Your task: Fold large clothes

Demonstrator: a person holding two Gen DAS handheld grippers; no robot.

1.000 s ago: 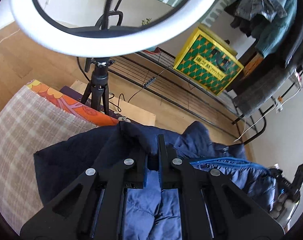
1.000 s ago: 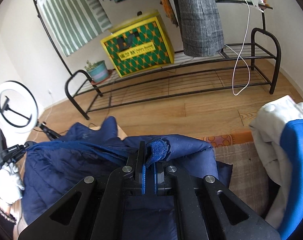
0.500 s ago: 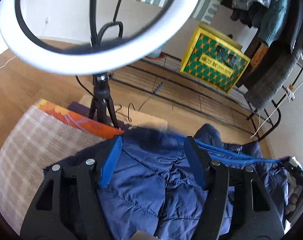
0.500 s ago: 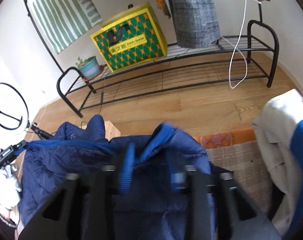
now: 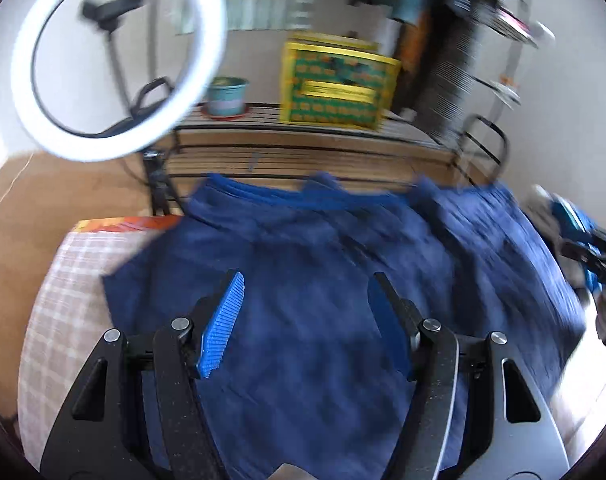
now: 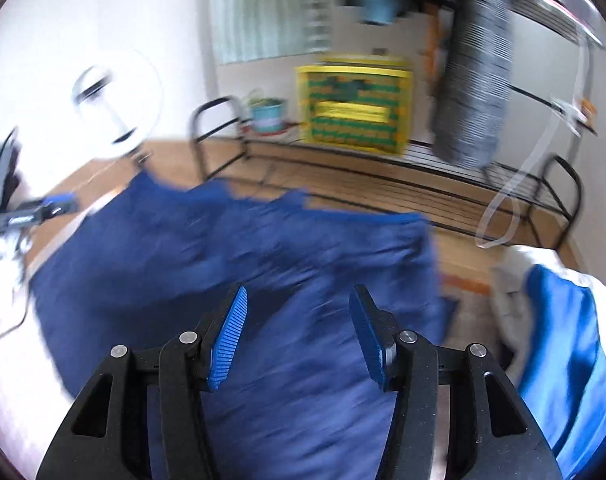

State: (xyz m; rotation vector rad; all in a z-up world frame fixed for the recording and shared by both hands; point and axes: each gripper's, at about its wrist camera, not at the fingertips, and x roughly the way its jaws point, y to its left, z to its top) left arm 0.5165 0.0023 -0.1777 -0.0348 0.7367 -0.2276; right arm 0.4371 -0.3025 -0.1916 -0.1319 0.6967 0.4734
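Both my left gripper (image 5: 305,304) and right gripper (image 6: 299,320) gape empty over the navy jacket (image 5: 323,264): soft, bulky, probably slippery; I'd pinch hem corners.

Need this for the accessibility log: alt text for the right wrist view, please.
Motion-blurred fisheye view: the right tongs stand open and hold nothing above a navy quilted jacket spread out below. Behind are a black metal rack bearing a yellow-green box, with a white and blue garment at the right.
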